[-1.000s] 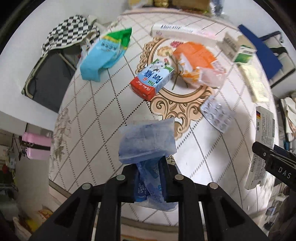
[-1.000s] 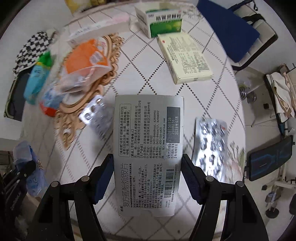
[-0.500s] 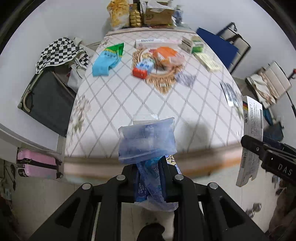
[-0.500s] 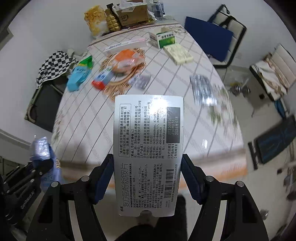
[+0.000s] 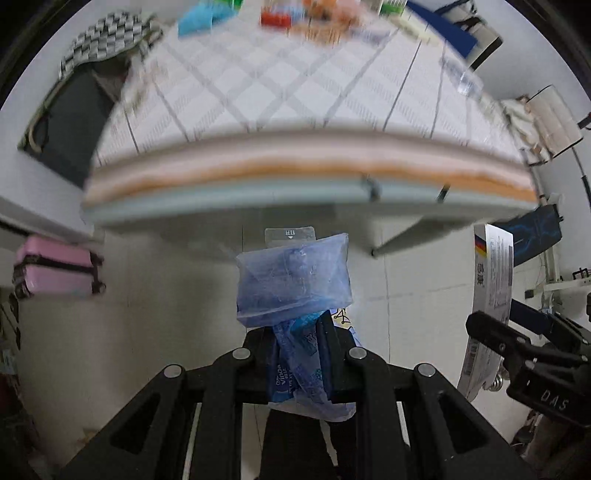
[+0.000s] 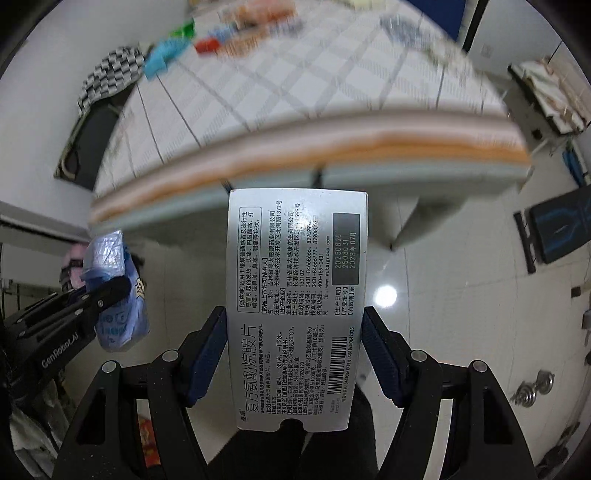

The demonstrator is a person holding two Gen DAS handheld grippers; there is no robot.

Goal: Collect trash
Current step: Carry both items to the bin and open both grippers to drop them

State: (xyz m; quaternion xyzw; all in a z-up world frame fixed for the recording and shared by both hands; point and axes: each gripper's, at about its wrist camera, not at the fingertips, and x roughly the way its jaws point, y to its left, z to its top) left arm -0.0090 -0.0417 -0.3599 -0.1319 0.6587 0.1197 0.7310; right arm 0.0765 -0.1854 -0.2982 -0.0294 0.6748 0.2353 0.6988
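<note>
My left gripper (image 5: 297, 363) is shut on a crumpled blue plastic wrapper (image 5: 293, 282), which sticks out beyond its fingertips over the tiled floor. My right gripper (image 6: 293, 349) is shut on a flattened grey medicine box (image 6: 295, 295) printed with black text and a barcode. Both grippers point down at the floor, just off the table's near edge (image 5: 295, 166). In the left wrist view the right gripper (image 5: 517, 350) and its medicine box (image 5: 493, 280) show at the right. In the right wrist view the left gripper (image 6: 107, 291) and the blue wrapper (image 6: 107, 258) show at the left.
The table with its diamond-patterned cloth (image 5: 280, 85) lies ahead, blurred, with several packets and boxes at its far end. A pink suitcase (image 5: 55, 271) stands at the left, a dark bag (image 5: 74, 114) with a checkered cloth (image 5: 107, 40) beside the table, and a blue chair (image 5: 443, 26) at the far right.
Both grippers have pulled back from over the table to beyond its near edge, above the floor, each keeping its hold. The table has receded toward the top of both views.
</note>
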